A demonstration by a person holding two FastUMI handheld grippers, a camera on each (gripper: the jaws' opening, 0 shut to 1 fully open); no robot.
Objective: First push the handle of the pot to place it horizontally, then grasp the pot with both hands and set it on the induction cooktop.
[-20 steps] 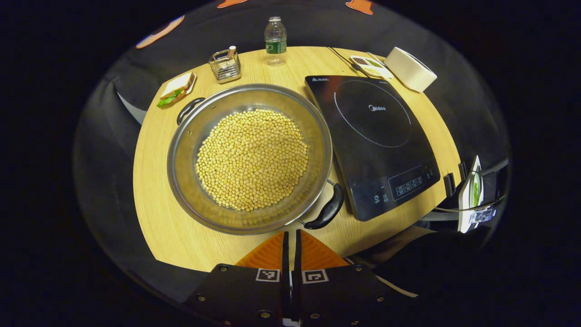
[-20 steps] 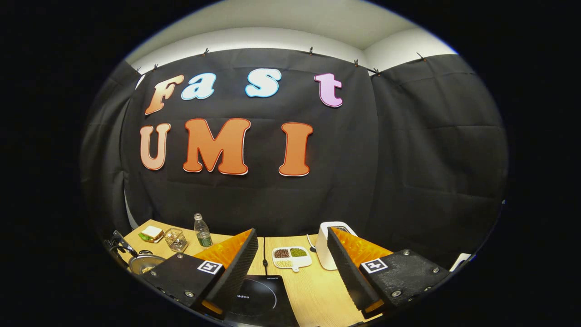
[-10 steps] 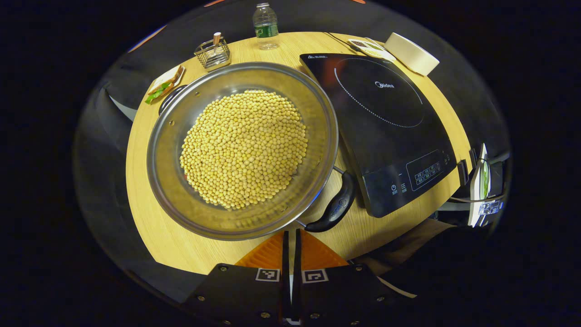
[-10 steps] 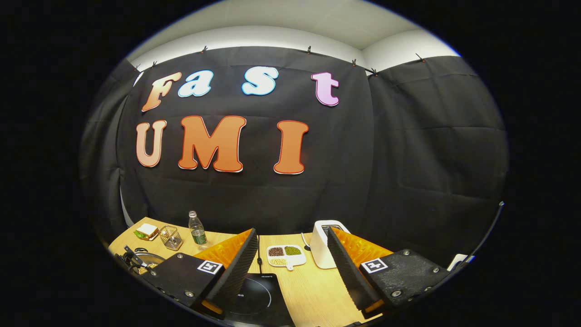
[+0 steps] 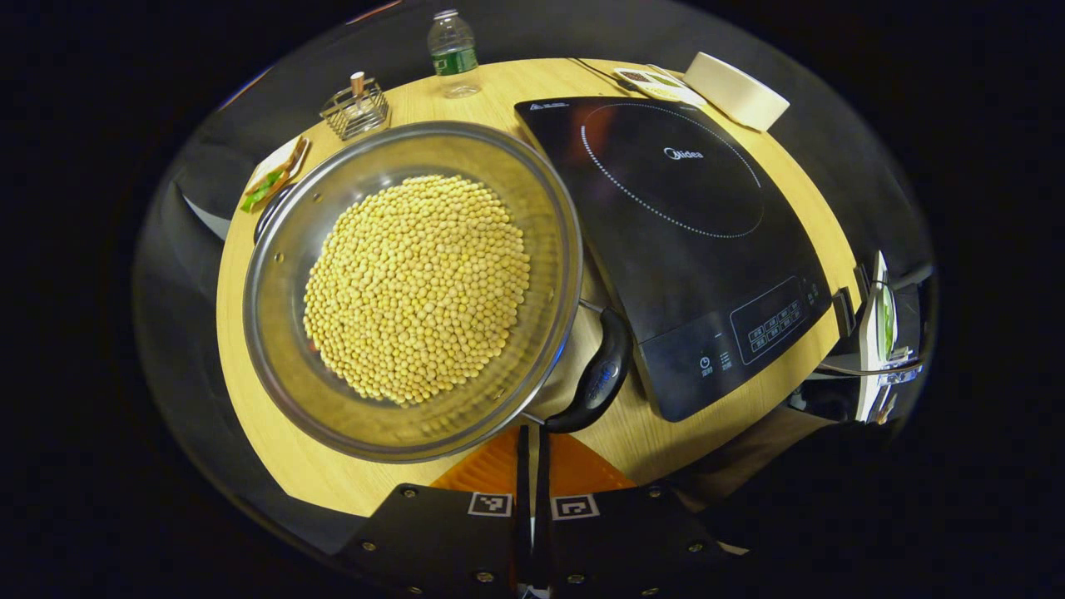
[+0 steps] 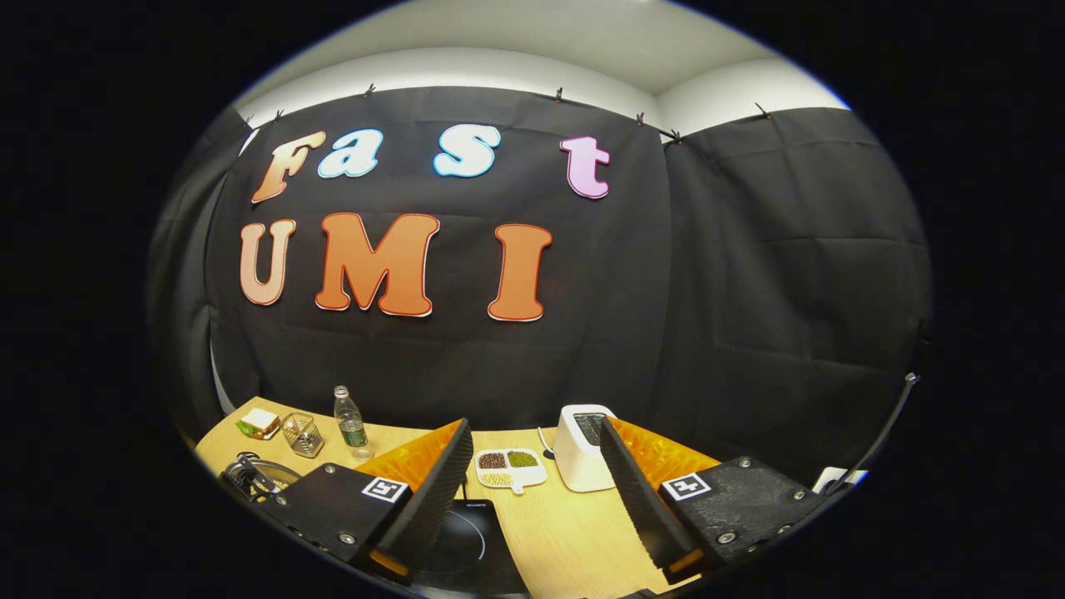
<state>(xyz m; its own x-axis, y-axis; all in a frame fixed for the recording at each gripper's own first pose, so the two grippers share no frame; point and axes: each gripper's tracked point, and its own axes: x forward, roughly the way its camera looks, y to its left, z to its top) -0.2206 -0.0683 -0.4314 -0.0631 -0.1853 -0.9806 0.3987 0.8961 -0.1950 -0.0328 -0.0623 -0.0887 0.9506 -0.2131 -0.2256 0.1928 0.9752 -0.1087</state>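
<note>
Pot point(image 5: 333, 391) rests on wooden table point(image 5: 258, 433) beside cooktop point(image 5: 691, 249).

Moved closer to the pot point(image 5: 412, 291) over the last second, the left hand-held gripper point(image 5: 532, 433): rim larger in the left gripper view and shifted left. Black pot handle point(image 5: 595, 374) now just ahead of the closed fingertips, well nearer than a second ago. Induction cooktop point(image 5: 682, 241) larger too. In the right gripper view, swung slightly rightward: bottle point(image 6: 351, 426), divided bean dish point(image 6: 507, 467) and white toaster point(image 6: 582, 449) all slid left and a little higher.
</note>
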